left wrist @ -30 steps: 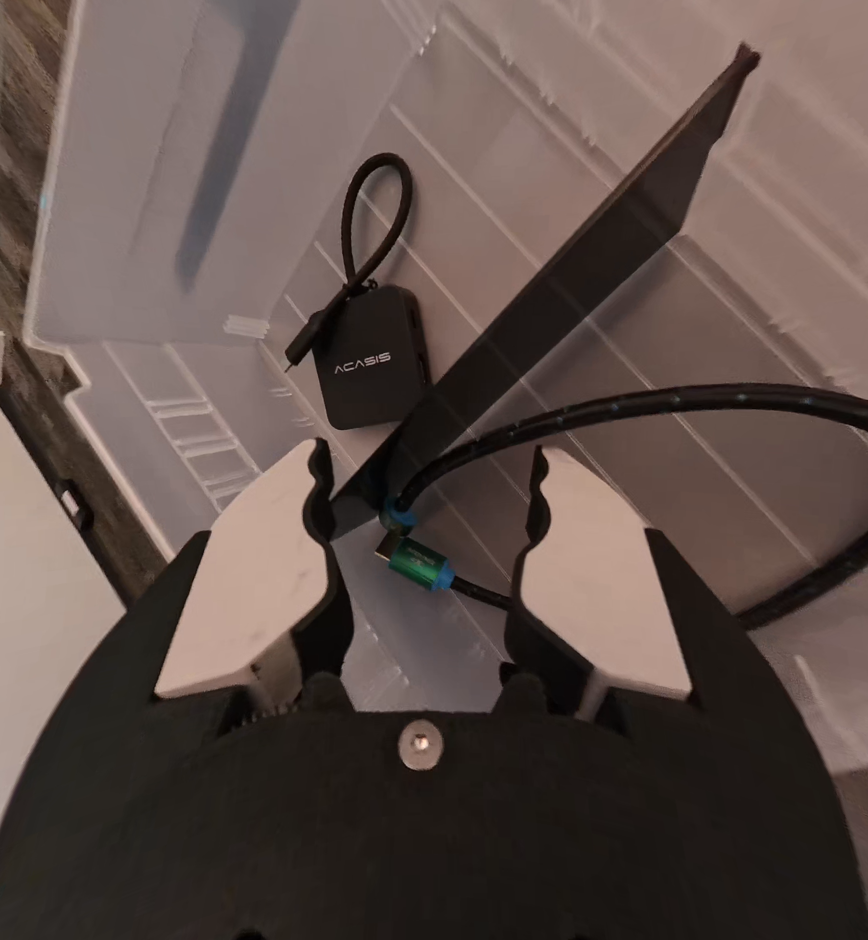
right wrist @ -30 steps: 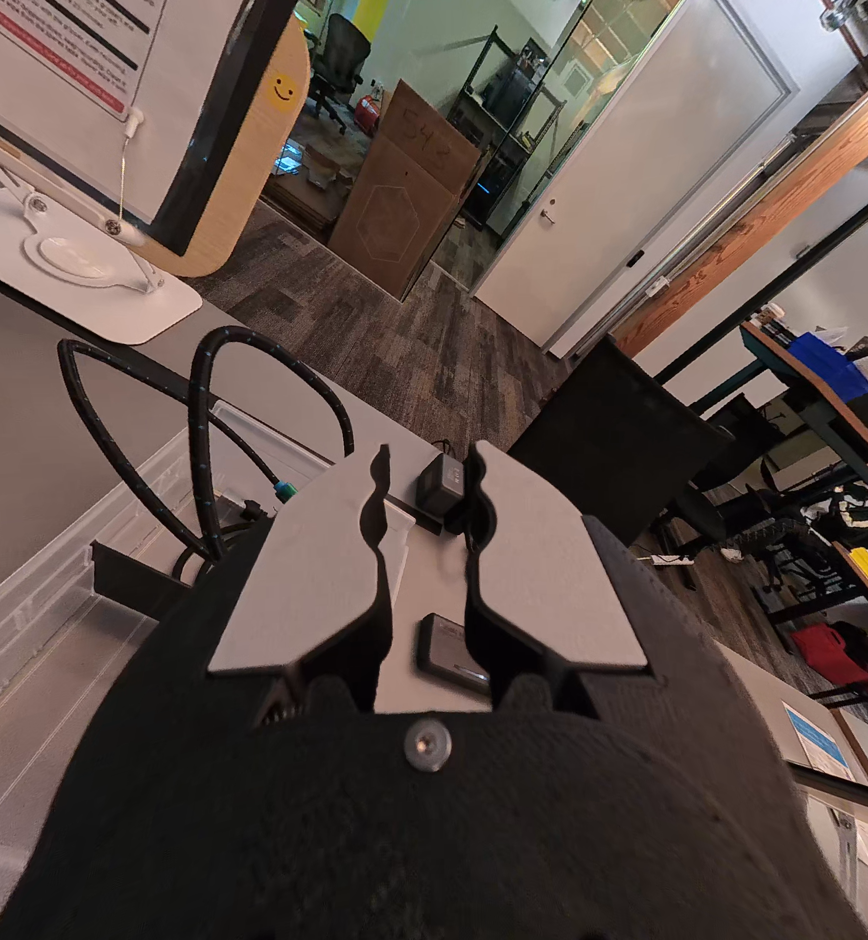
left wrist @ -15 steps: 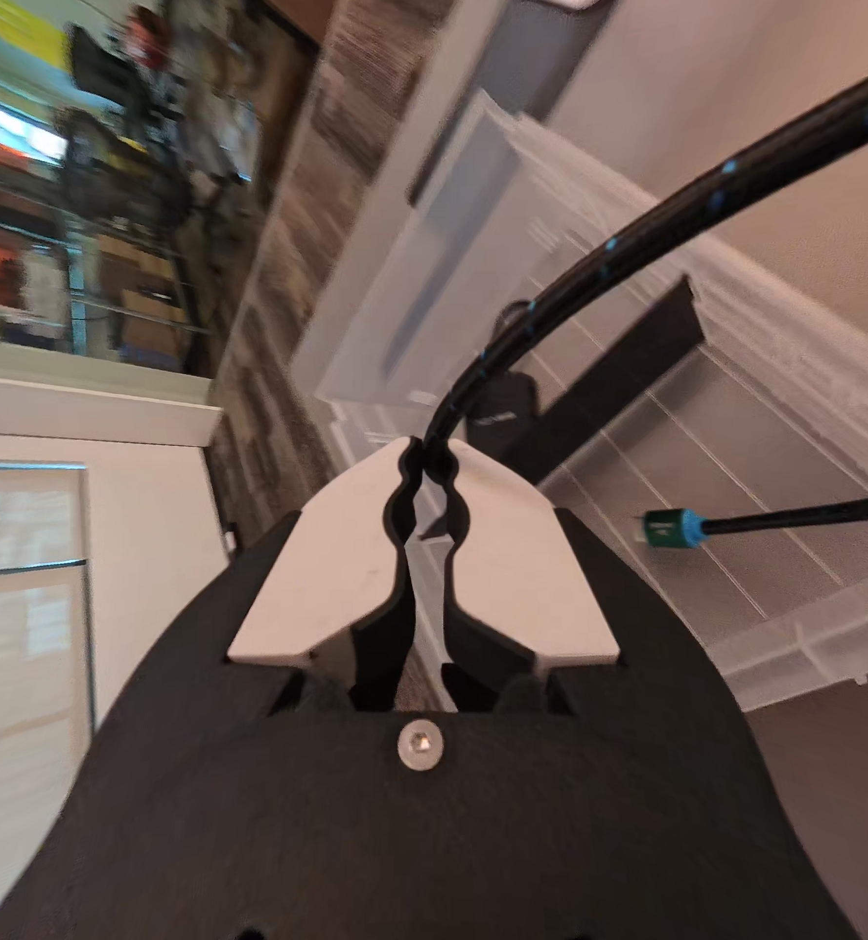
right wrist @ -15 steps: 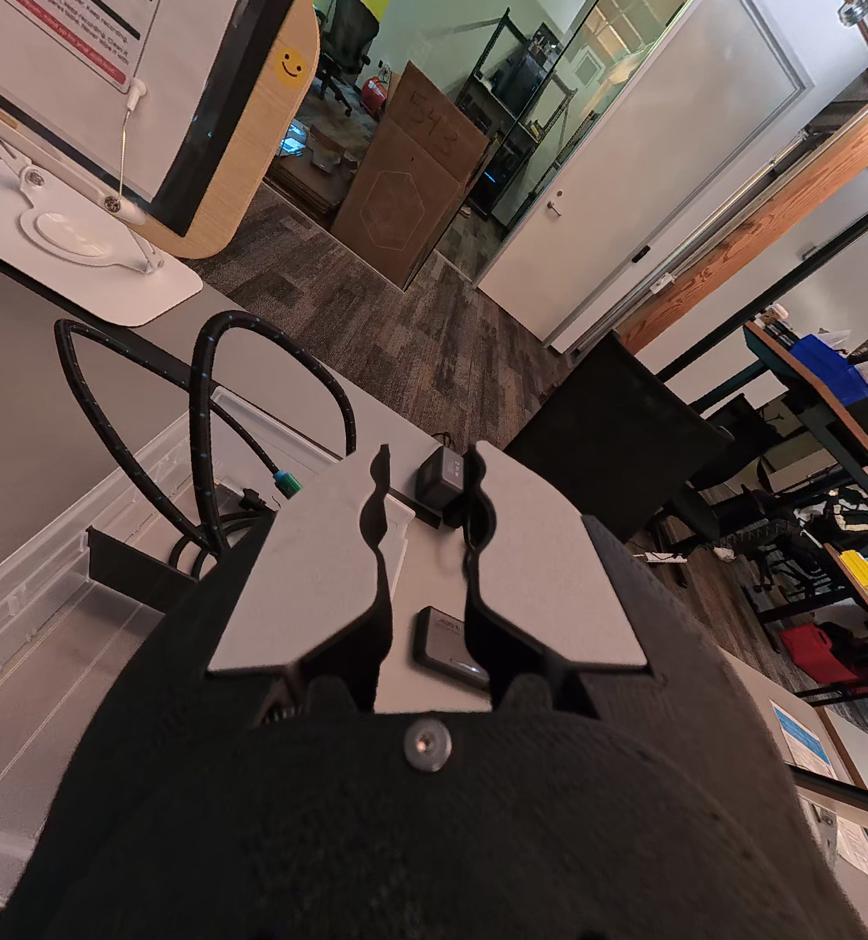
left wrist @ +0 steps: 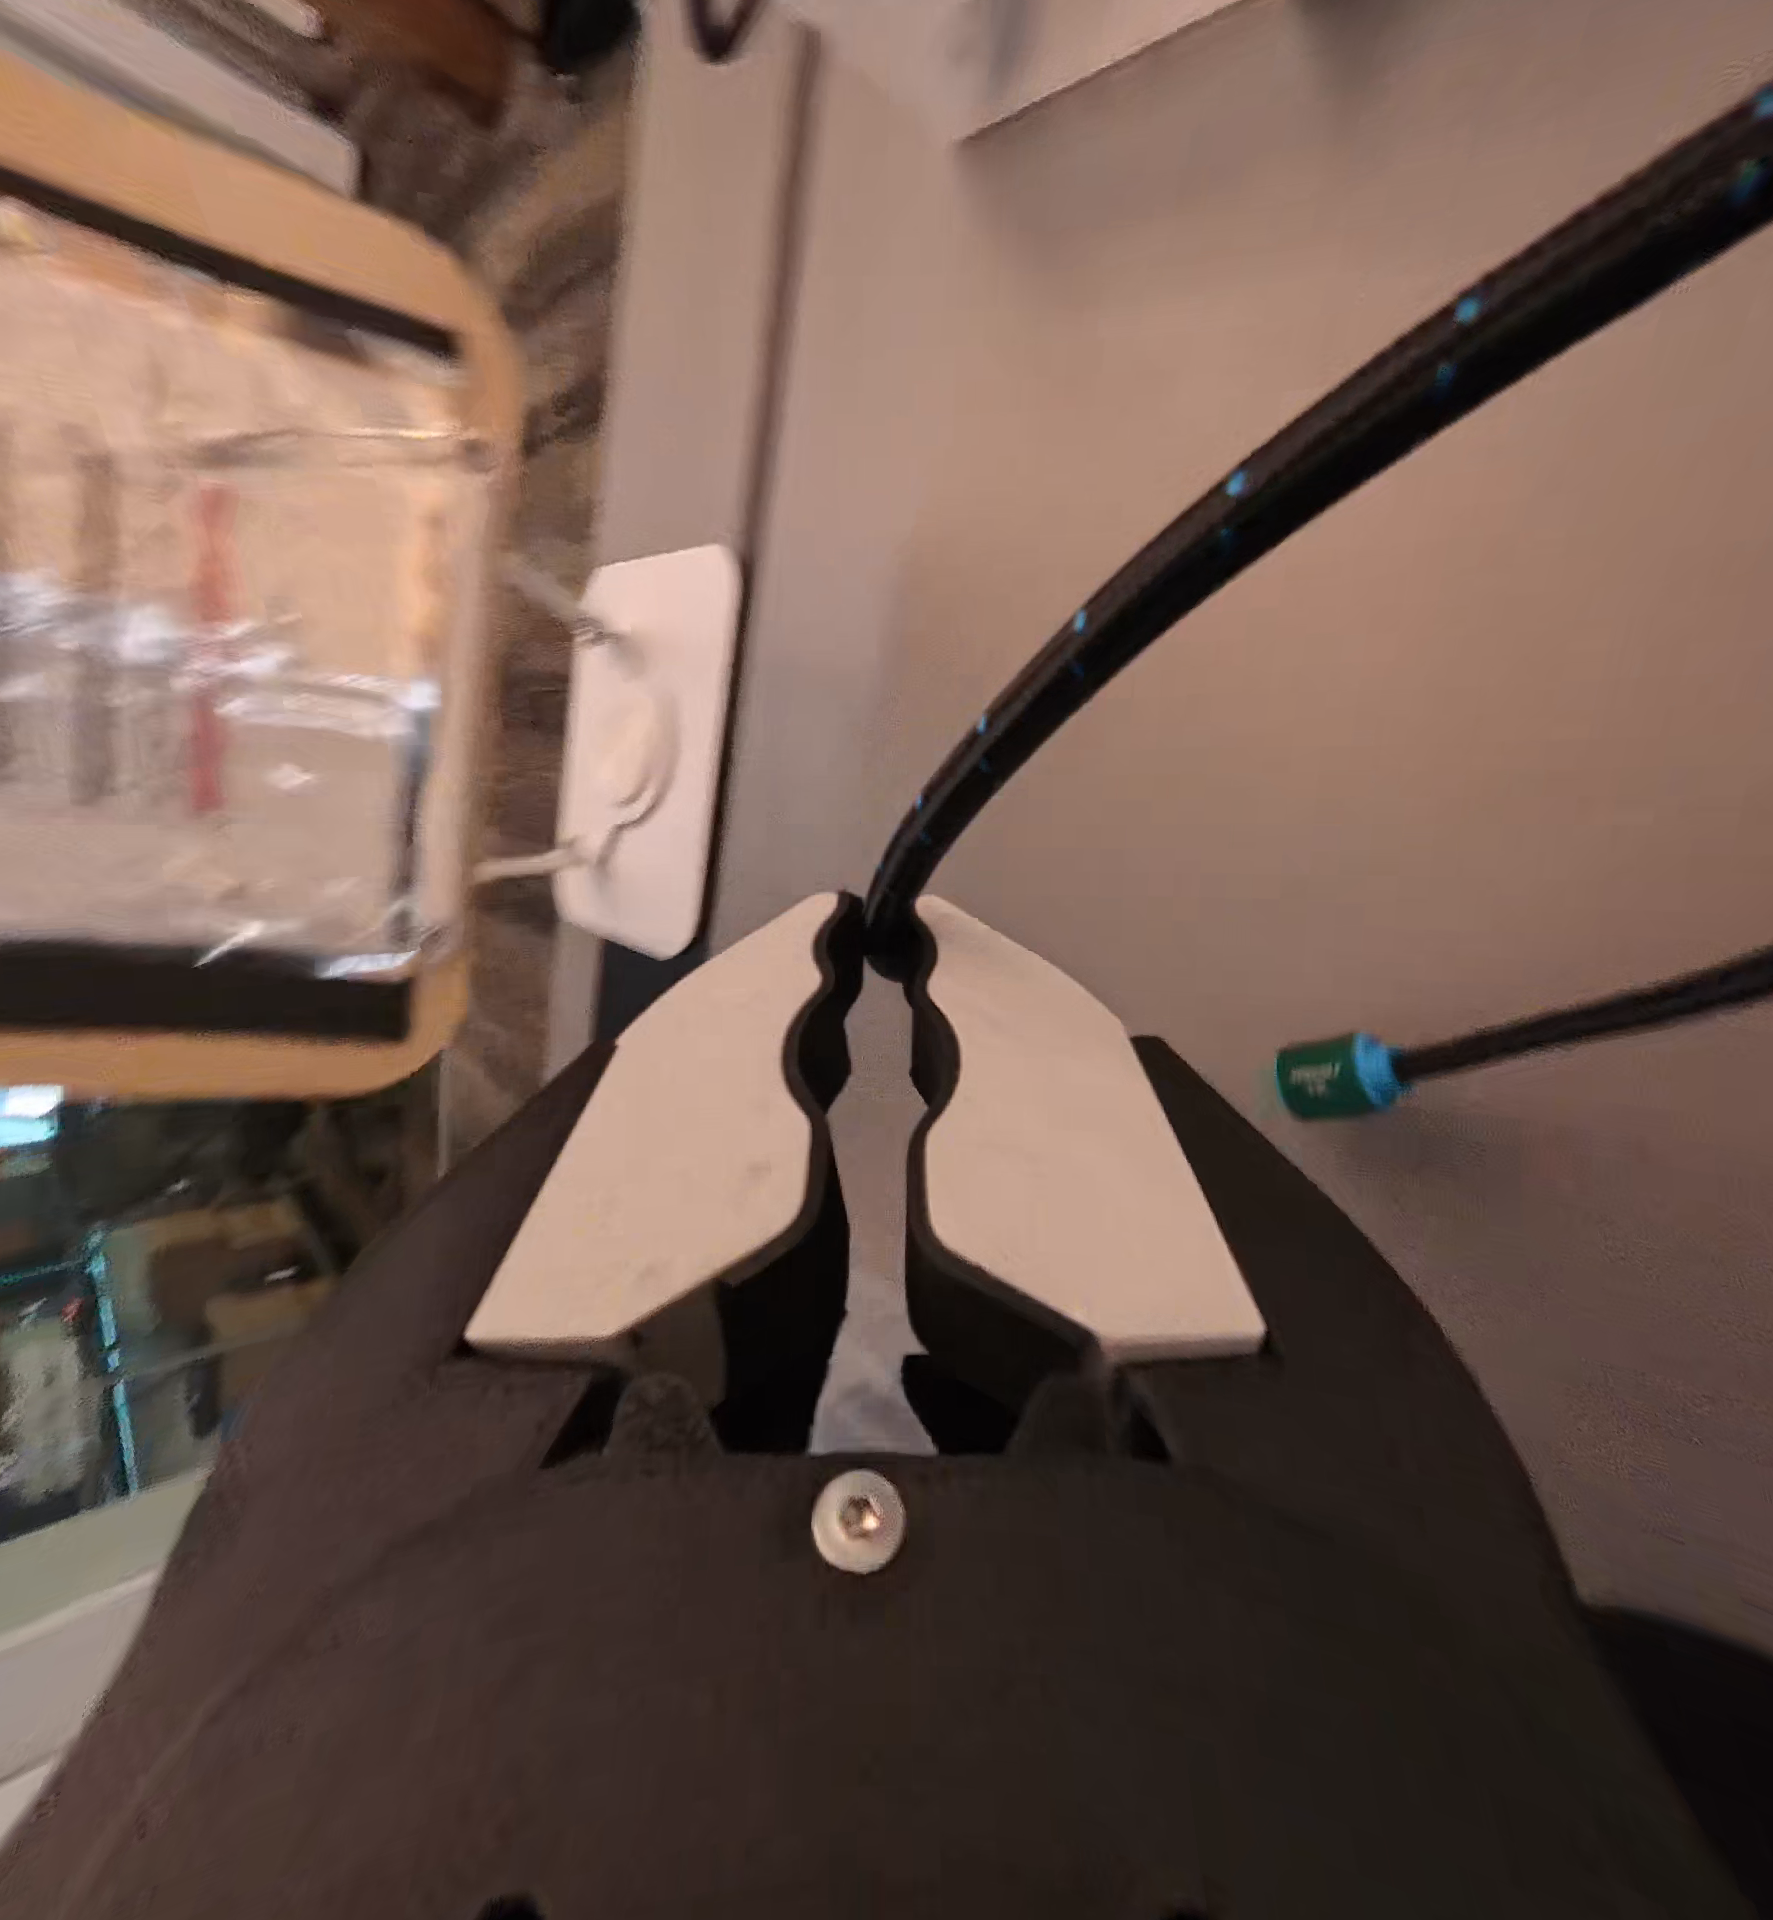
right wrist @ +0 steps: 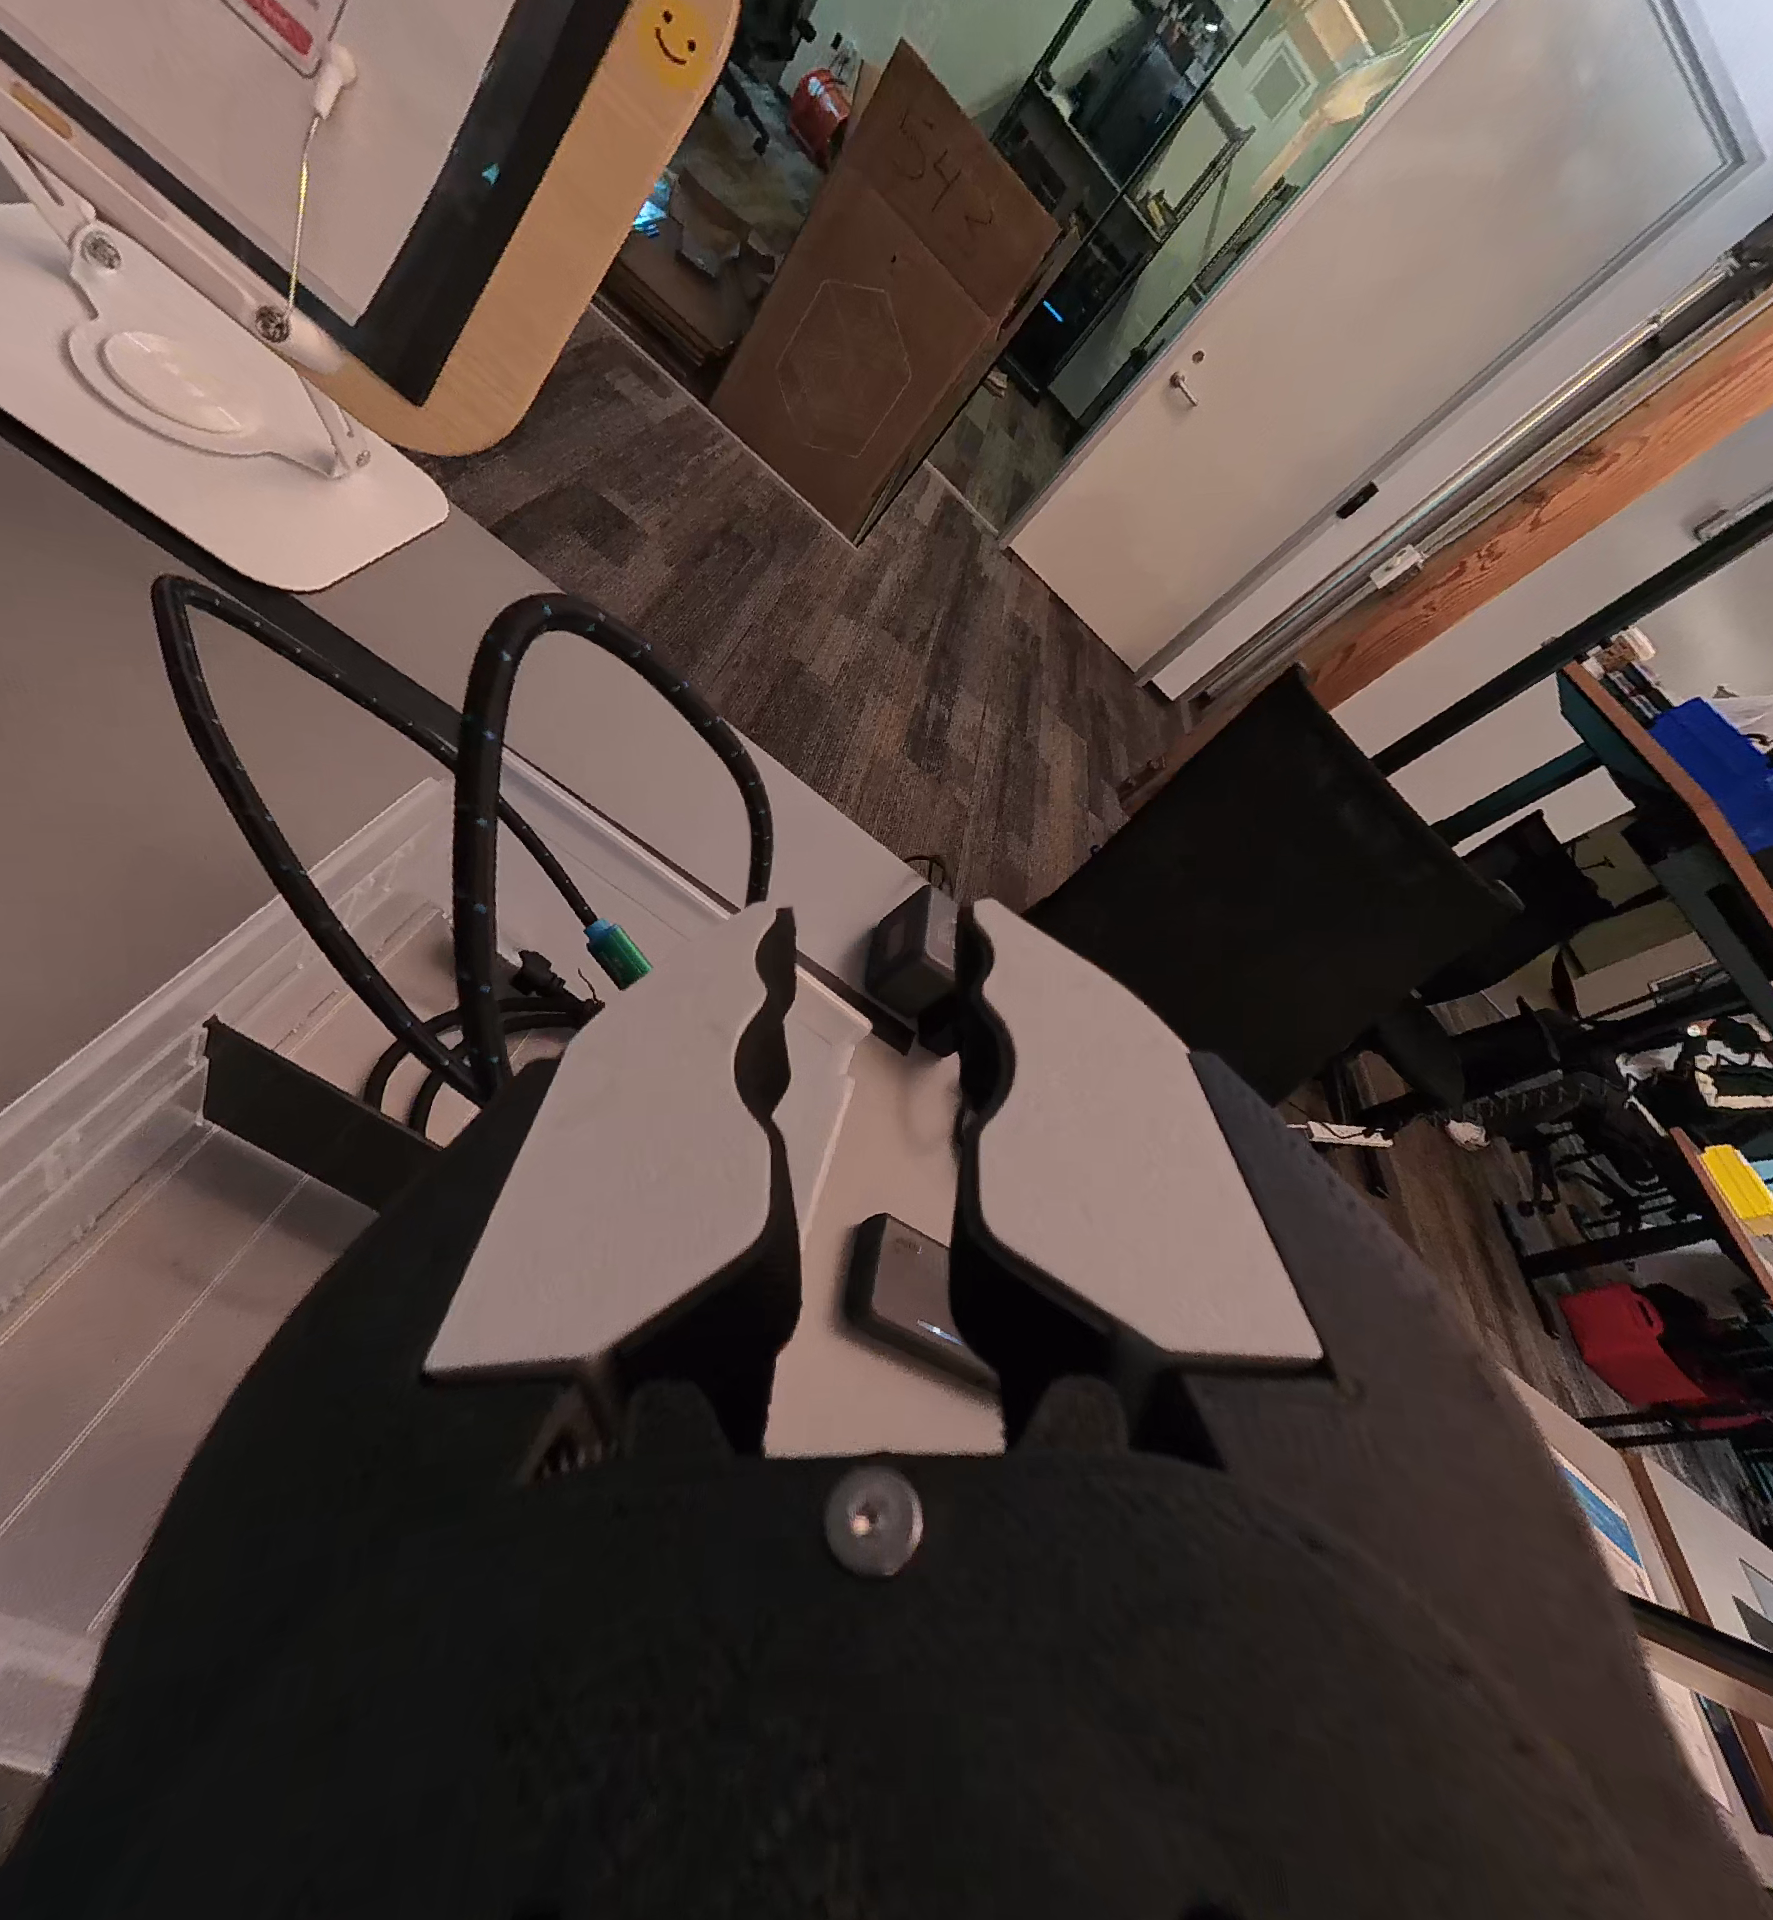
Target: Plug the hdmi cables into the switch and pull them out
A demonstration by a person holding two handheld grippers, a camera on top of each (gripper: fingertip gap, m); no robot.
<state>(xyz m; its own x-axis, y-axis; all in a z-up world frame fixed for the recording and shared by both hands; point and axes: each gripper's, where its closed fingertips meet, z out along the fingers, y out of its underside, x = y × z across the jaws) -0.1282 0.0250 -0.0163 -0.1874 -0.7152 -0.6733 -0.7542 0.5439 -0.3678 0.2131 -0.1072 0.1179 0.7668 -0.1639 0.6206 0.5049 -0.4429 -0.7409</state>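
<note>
left gripper (left wrist: 877, 940): fingers clamped on braided HDMI cable (left wrist: 1225, 499)
green plug (left wrist: 1334, 1076): hanging free
right gripper (right wrist: 877, 966): fingers narrowly apart, nothing held

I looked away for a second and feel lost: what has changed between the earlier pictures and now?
The left gripper, open over the clear bin a second ago, has shut on the black cable and swung up and away from the bin, lifting it; the green plug hangs free. The right gripper stayed open and empty above the table, hardly moving.
</note>
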